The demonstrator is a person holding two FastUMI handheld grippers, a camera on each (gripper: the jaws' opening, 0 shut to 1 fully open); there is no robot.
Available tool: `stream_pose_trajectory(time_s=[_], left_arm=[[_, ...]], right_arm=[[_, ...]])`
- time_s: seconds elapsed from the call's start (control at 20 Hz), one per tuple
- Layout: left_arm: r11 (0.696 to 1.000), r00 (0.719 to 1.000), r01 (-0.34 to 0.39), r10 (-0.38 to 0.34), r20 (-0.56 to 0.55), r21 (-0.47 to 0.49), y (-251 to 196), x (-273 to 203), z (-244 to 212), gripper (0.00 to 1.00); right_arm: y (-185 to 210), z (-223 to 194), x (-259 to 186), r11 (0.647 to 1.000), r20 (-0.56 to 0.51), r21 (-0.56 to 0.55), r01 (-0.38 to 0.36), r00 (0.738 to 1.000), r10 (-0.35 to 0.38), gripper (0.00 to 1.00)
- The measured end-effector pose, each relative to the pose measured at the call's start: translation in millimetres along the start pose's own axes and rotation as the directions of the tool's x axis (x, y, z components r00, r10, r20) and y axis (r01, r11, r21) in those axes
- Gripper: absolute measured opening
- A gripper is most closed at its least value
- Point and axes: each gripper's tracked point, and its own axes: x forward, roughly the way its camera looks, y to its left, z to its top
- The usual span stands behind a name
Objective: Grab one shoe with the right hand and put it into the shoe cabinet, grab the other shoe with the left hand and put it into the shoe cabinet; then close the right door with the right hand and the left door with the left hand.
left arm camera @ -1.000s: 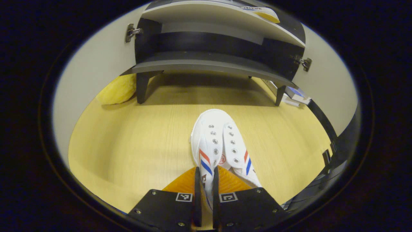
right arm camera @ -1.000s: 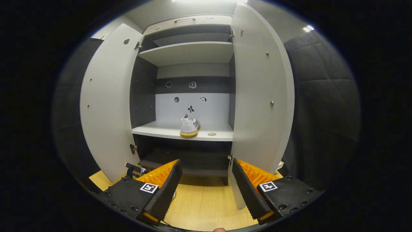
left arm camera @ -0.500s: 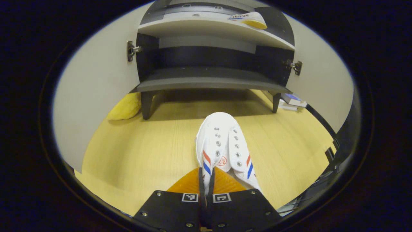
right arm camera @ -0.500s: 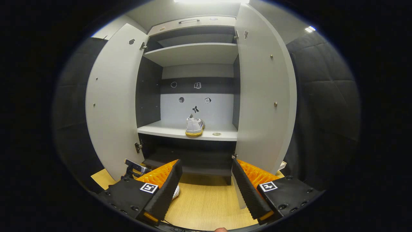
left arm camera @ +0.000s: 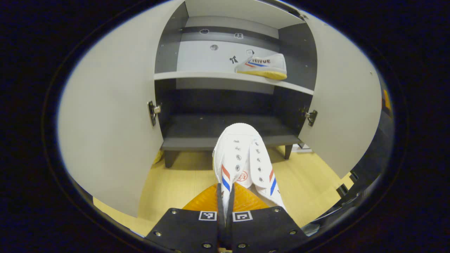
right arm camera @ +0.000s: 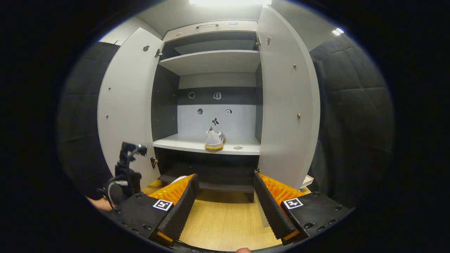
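Open cabinet (left arm camera: 232, 138) ahead; left claw (left arm camera: 224, 207) clamps shoe (left arm camera: 240, 158).

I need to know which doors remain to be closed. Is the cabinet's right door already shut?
No: in the right gripper view the right door stands swung wide open beside the shelf holding one shoe.

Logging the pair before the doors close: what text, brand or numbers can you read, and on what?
"FEIYUE": side of the shoe on the shelf.
Round red stamp inside the held shoe: too small to read.
Stickers on the cabinet's back wall: too small to read.
Square markers: patterns, no letters.
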Motion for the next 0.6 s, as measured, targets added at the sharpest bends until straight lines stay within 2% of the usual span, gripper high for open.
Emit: stream_pose_trajectory(time_s=[0.05, 0.4, 0.6], left_arm=[[1.0, 1.0, 0.0, 0.0, 0.023, 0.004, 4, -7, 9, 0.01], [1.0, 0.99, 0.017, -0.016, 0.142, -0.009, 2, -13, -4, 0.01], [1.0, 0.983, -0.001, 0.007, 0.182, -0.029, 2, -17, -3, 0.01]], right_arm=[[0, -2, -1, 1.0, -0.001, 0.002, 0.001, 1.0, -0.001, 0.98], [-2, -11, -2, 0.999, -0.013, 0.032, -0.006, 1.0, 0.006, 0.98], [-4, -17, -5, 0.999, -0.018, 0.046, -0.005, 1.0, 0.006, 0.98]])
